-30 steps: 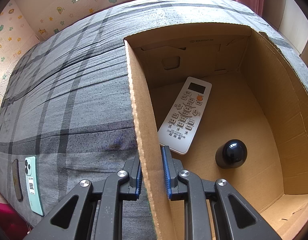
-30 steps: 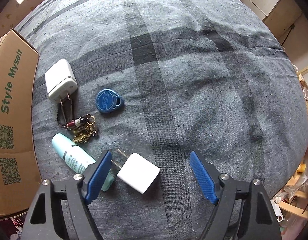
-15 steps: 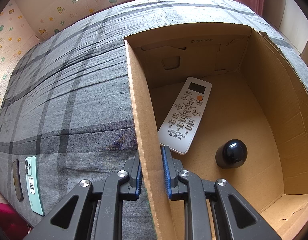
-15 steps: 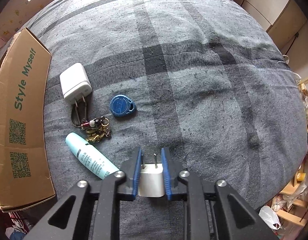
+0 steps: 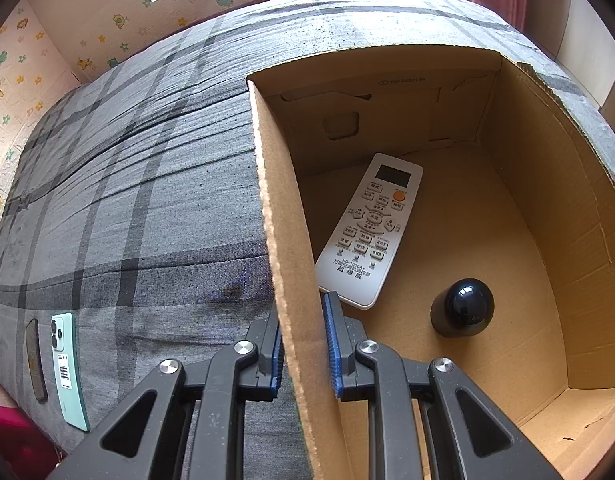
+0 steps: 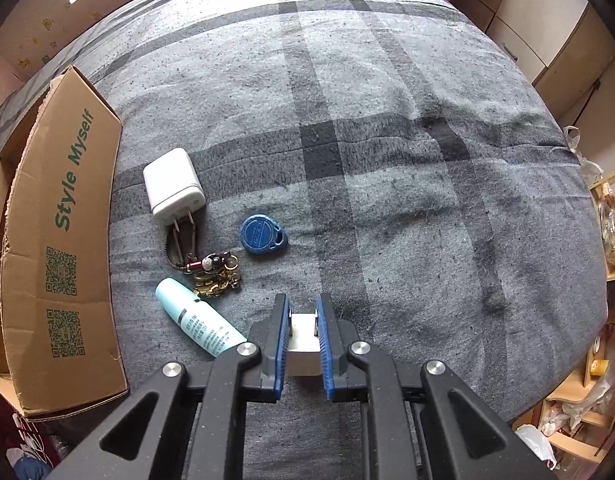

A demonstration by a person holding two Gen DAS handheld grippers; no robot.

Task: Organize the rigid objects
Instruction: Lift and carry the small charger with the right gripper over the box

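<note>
A: Right gripper (image 6: 303,338) clamped on charger (image 6: 303,340), just above the bed (image 6: 387,160). Light, hard, slick.

B: Flat sides best. Left gripper (image 5: 303,344) pinching box (image 5: 283,220) wall.

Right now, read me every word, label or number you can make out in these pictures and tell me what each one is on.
"Style Myself": green print on the outside of the cardboard box.
"KD-1000A": low on the white remote; the Chinese lines beneath and the button labels are too small to read.
Two QR codes on the box wall: not readable as text.
Print on the pale tube, the blue key fob and the green phone's sticker: too blurred.
</note>
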